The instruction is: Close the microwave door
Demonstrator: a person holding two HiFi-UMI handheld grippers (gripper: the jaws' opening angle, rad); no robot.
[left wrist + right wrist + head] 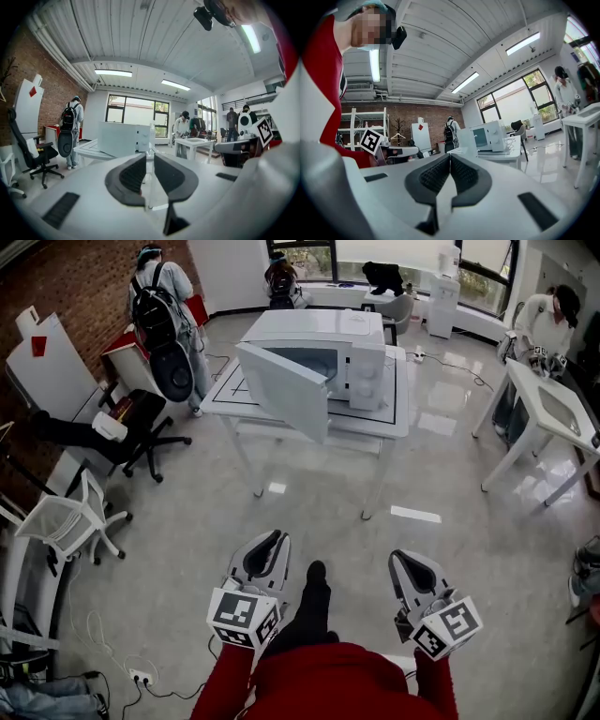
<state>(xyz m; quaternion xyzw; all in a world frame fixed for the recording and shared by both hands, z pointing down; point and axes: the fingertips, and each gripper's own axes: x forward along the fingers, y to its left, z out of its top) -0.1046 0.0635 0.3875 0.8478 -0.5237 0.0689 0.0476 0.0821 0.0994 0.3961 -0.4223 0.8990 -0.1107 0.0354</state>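
Microwave door (281, 390) open, well ahead — left fingers (129, 176) slightly apart, right fingers (466, 176) together.

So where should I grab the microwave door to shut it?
Aim for the free edge of the microwave door, the end nearest you. It's a flat panel standing partly open with its outer face toward you, so come from the front and probably push that face flat rather than pinch it.

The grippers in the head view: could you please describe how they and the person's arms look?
Both the left gripper and right gripper are white-grey shells with dark ribbed pads. Each carries a white cube printed with black square markers. The sleeves are red.
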